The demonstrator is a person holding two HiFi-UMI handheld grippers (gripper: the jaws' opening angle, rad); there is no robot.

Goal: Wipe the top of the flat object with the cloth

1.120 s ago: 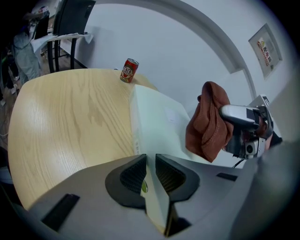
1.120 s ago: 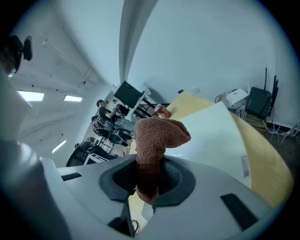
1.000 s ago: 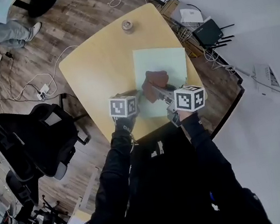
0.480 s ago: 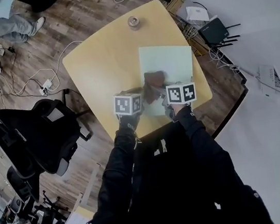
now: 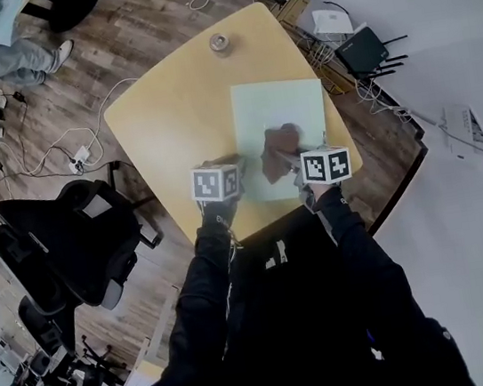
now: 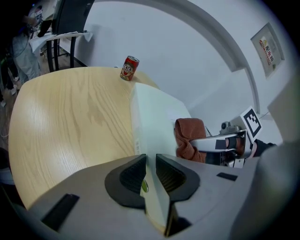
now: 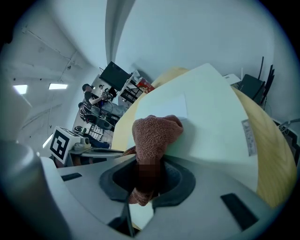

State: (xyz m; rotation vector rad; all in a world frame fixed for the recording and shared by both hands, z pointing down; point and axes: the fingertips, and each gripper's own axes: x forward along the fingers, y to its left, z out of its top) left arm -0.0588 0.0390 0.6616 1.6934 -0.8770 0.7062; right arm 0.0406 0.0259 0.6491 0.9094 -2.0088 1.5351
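Two firm grips: left gripper on the board edge, right gripper on the cloth, lower than before.

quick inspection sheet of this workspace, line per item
surface: light wood table, rounded corners, mostly bare
job's things: pale green flat object lies flat on the table; brown cloth bunched on its top, near the front
clutter: one can upright at the far edge, apart from the flat object
grippers: left gripper clamped on the flat object's near edge; right gripper shut on the cloth
cables: power strip with white leads on the floor left of the table
surroundings: black chair at left, router on the floor at right, people in the far corner
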